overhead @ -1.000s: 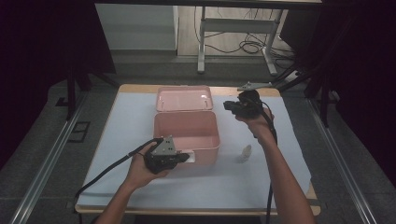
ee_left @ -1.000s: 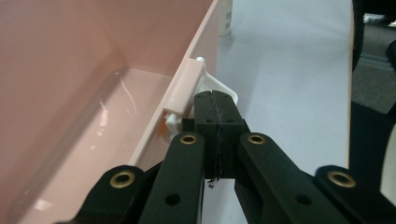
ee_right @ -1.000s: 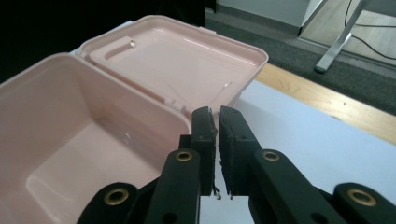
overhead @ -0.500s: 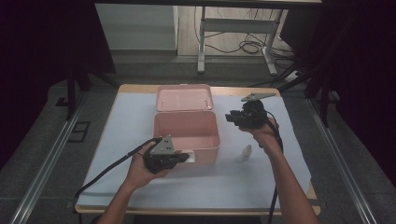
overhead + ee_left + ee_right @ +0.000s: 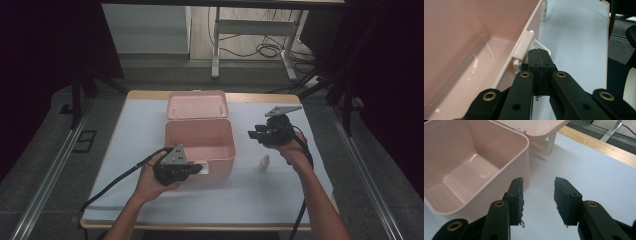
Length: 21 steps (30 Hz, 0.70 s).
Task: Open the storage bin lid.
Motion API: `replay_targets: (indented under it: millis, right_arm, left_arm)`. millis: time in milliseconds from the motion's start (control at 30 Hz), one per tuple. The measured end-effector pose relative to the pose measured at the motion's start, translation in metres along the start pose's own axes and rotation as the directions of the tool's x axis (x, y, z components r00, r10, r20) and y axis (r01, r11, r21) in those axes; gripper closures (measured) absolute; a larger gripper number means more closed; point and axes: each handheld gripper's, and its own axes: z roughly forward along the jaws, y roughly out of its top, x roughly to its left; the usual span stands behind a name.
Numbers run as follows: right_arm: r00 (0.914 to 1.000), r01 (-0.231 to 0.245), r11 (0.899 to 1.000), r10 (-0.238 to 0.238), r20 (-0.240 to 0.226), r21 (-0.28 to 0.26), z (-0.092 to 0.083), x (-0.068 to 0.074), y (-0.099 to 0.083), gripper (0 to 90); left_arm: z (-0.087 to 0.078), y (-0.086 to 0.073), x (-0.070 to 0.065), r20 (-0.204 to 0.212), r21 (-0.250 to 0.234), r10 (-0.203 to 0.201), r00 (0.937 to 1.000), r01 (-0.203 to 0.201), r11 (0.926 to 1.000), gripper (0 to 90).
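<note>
An open pink box [image 5: 200, 142] stands mid-table, its lid [image 5: 195, 104] laid back behind it. My left gripper [image 5: 198, 168] is at the box's front wall, jaws shut. In the left gripper view its tips [image 5: 539, 53] touch the white latch [image 5: 524, 47]; I see nothing between the pads. My right gripper [image 5: 254, 134] hovers just right of the box and points left. Its jaws [image 5: 537, 195] have just been opening and hold nothing; they are above the table cover beside the box [image 5: 474, 170]. A small white bottle [image 5: 263, 163] stands on the cover below the right hand.
The table carries a pale blue cover [image 5: 145, 130] with a wooden edge [image 5: 599, 147] at the back. The lid's handle [image 5: 546, 145] rests on the cover behind the box. The bottle [image 5: 544, 10] stands close to the box's right side. Cables trail from both grippers.
My right gripper has moved away from the box's back right corner, toward the near side and a little lower, and its jaws have spread apart. The left gripper has kept still.
</note>
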Motion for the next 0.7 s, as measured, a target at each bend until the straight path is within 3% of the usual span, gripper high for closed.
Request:
replay_targets:
  millis: [700]
  right_arm:
    - [0.998, 0.061, 0.995, -0.062, 0.013, 0.076, -0.017, 0.001, -0.007, 57.3]
  left_arm:
    - [0.0, 0.002, 0.0, 0.001, 0.015, -0.003, 1.0, 0.003, 0.9999, 90.0]
